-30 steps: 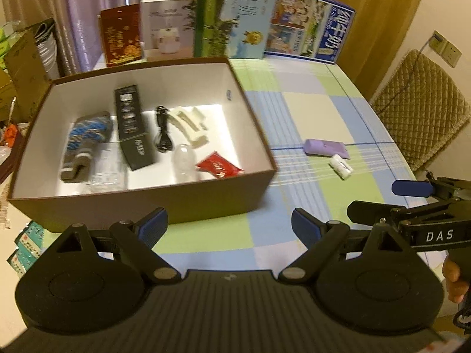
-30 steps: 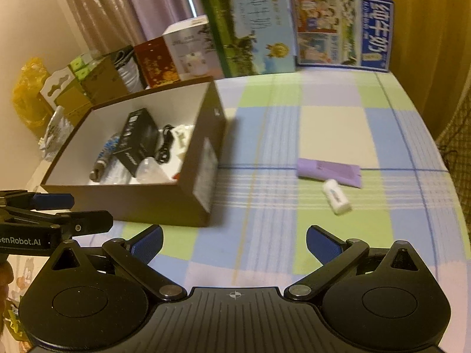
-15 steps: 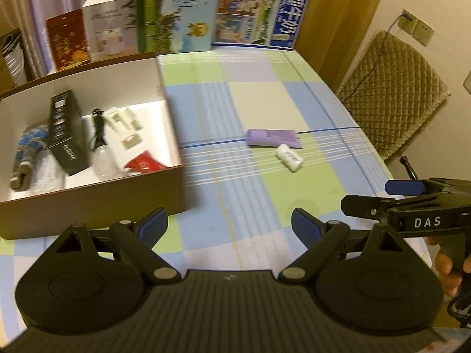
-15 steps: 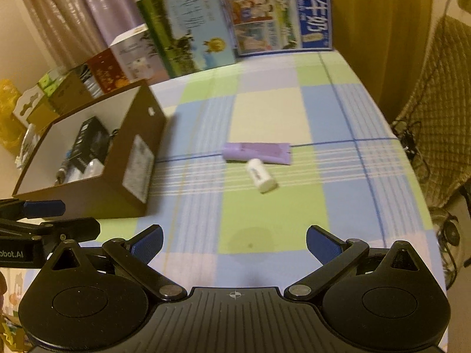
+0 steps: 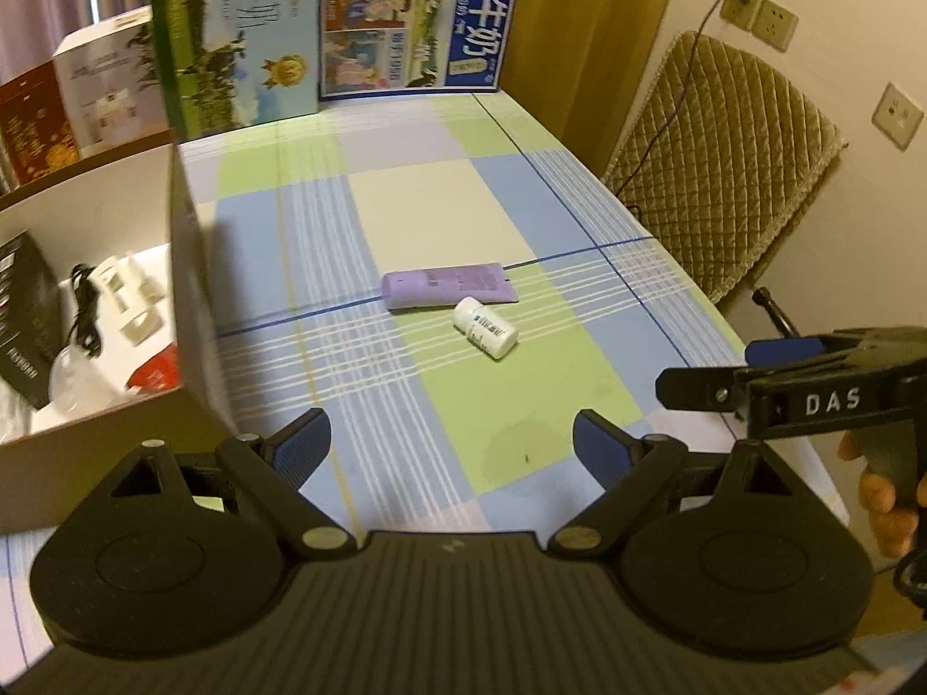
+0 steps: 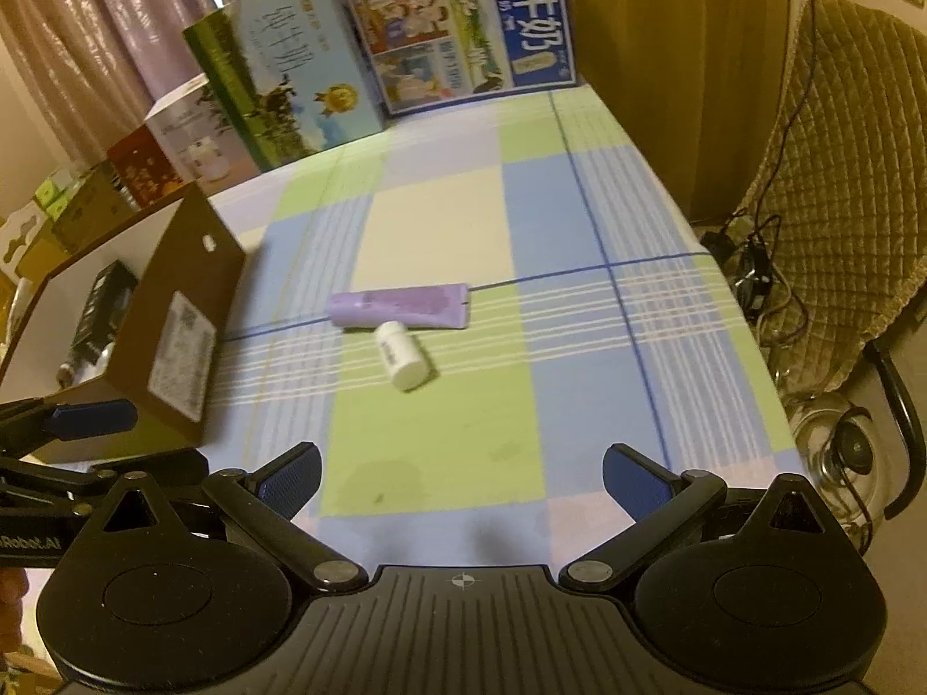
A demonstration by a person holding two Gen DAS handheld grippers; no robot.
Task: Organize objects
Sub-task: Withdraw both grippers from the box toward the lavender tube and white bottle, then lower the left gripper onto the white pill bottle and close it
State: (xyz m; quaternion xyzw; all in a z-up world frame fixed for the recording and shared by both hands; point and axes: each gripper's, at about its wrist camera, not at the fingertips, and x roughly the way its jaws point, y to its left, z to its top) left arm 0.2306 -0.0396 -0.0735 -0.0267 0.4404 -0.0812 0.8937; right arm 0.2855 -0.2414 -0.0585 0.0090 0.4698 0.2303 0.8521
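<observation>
Checked cloth lies bare across the middle of the table (image 5: 440, 214); its right edge drops toward a quilted chair (image 5: 736, 162). At the left of frame, the brown box (image 5: 191, 313) holds a black carton (image 5: 23, 324), a cable and a red packet. Centre frame, the lilac tube (image 5: 449, 285) lies flat, with the white bottle (image 5: 485, 335) on its side just beside it. My left tool (image 5: 452, 443) and right tool (image 6: 460, 478) are both released, empty.

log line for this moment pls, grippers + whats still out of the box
left hand-held gripper: open, empty | right hand-held gripper: open, empty | purple tube, white bottle: lying on checked tablecloth, touching | brown box: partly filled
</observation>
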